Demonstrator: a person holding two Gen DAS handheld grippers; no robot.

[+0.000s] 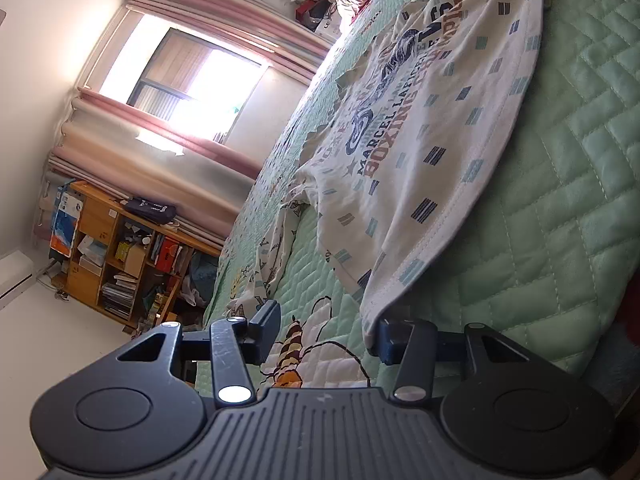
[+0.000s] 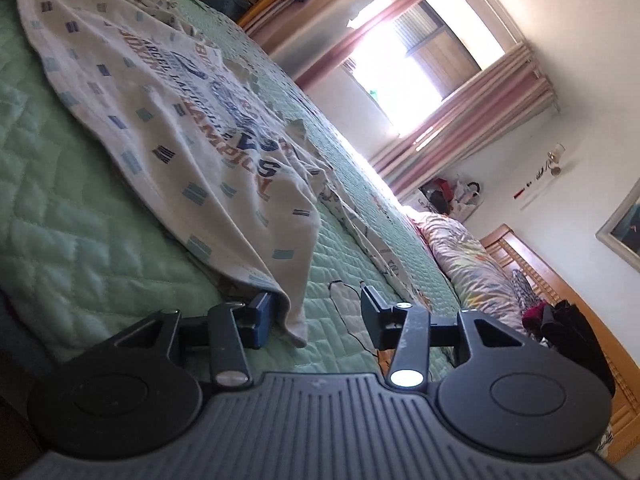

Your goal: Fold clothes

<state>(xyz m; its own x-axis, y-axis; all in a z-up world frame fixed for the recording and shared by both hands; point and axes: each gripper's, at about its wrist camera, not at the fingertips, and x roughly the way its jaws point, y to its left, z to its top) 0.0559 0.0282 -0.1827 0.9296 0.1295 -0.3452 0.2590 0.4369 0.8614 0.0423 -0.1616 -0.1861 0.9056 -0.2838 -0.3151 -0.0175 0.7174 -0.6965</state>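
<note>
A pale green quilted bedspread (image 1: 560, 208) is covering the bed. Sunlight is streaming through a window (image 1: 188, 80) framed by pink striped curtains (image 1: 168, 148). A cluttered wooden bookshelf (image 1: 120, 256) is standing beneath it. A floral duvet (image 2: 468, 256) is lying bunched beside a wooden headboard (image 2: 532, 276).

Pretty much identical hardware on both sides. Left gripper (image 1: 326, 332): dark navy-black plastic, ribbed grille plate across the middle, flanked by two round housings with recessed circular caps. Triangular cutouts in the side brackets, shiny silver pivot screws on scuffed link arms, blocky blue-black fingers (image 1: 266, 330). Right gripper (image 2: 316, 316): same ribbed plate, same round housings, silver screws, scratched links, bluish finger pads (image 2: 262, 320).
</note>
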